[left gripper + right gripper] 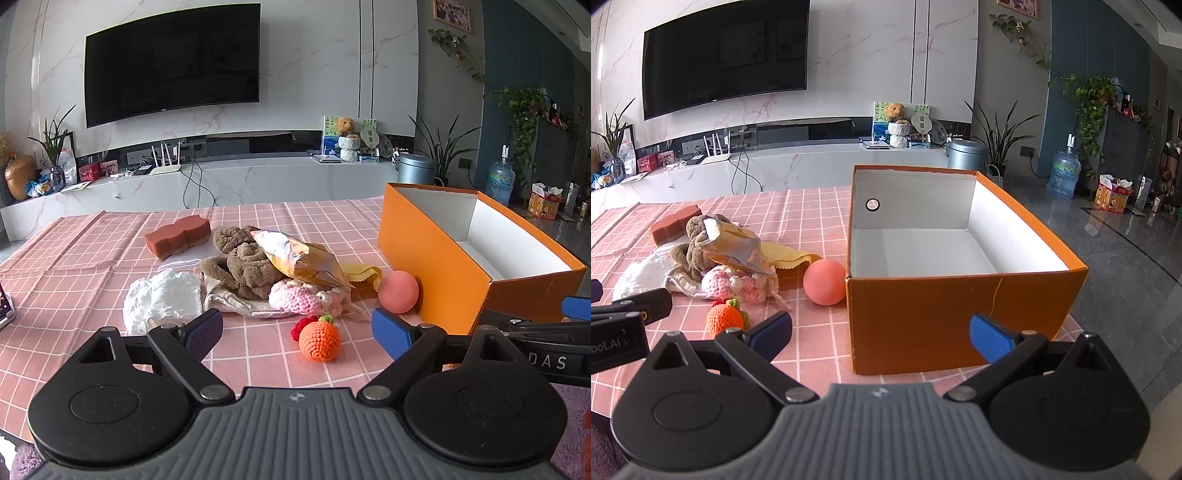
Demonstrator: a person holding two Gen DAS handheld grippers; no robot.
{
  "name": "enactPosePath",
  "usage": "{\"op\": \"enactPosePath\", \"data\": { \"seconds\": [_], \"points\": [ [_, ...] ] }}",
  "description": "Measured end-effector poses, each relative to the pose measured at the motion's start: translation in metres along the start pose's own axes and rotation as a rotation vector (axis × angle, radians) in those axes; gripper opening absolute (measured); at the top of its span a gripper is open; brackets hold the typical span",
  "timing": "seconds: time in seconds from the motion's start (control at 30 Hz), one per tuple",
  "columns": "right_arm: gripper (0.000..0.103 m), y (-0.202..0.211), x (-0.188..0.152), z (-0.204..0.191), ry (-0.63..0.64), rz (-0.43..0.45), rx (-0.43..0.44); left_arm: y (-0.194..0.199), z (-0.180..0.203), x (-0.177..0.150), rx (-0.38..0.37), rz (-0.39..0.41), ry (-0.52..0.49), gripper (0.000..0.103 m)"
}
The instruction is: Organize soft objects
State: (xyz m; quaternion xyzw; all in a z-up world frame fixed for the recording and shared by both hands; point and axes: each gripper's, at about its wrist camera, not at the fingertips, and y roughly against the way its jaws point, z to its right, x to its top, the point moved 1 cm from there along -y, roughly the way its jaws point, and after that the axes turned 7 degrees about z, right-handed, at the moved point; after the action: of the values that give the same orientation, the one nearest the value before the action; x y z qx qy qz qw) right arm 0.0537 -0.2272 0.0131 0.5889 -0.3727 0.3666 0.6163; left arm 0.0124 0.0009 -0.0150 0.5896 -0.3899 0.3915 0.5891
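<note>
- My left gripper [297, 330] is nearest the lens, its blue-padded fingers spread wide with nothing between them, hovering low over the pink checked tablecloth [74, 258].
- My right gripper [881, 332] is likewise spread and holds nothing; it faces the near wall of the orange cardboard box with a white inside [960, 314], which stands open and bare on the cloth's right side.
- The soft pile lies left of the box: a crumpled white plastic bag [162, 299], a brown fuzzy plush toy [243, 266] and a shiny foil snack bag [299, 258] lying across the plush.
- A rust-red sponge block [177, 236] sits behind the pile, apart from it.
- A pink and cream crocheted piece [306, 295] rests at the pile's front edge.
- A smooth pink ball [398, 291] sits just beside the box wall.
- A small orange crocheted fruit with a green top [319, 339] lies between my left fingers' tips, untouched.
</note>
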Motion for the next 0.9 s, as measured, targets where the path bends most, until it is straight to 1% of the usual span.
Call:
{"op": "enactPosePath", "data": {
  "seconds": [0.3, 0.5, 0.6, 0.73, 0.77, 0.87, 0.9],
  "points": [
    [0.101, 0.000, 0.000, 0.000, 0.000, 0.000, 0.001, 0.000, 0.001, 0.000, -0.003, -0.002, -0.001, 0.103],
    [0.101, 0.000, -0.002, -0.002, 0.006, 0.004, 0.004, 0.002, 0.003, 0.002, -0.023, 0.000, -0.006, 0.103],
    [0.101, 0.001, -0.002, -0.002, 0.011, 0.016, 0.010, 0.003, 0.002, 0.004, -0.056, 0.010, -0.002, 0.103],
    [0.100, 0.001, -0.002, -0.002, 0.007, 0.031, 0.052, 0.001, 0.001, 0.007, -0.100, 0.007, -0.004, 0.103],
    [0.100, 0.000, 0.000, -0.003, 0.022, 0.031, 0.055, 0.000, 0.001, 0.008, -0.102, 0.007, -0.005, 0.102],
    [0.099, 0.000, 0.003, -0.008, 0.077, 0.051, 0.061, -0.005, -0.002, 0.010, -0.122, -0.016, 0.007, 0.095],
    [0.096, 0.001, 0.004, -0.010, 0.096, 0.059, 0.065, -0.007, -0.003, 0.012, -0.137, -0.030, 0.012, 0.093]
  ]
}}
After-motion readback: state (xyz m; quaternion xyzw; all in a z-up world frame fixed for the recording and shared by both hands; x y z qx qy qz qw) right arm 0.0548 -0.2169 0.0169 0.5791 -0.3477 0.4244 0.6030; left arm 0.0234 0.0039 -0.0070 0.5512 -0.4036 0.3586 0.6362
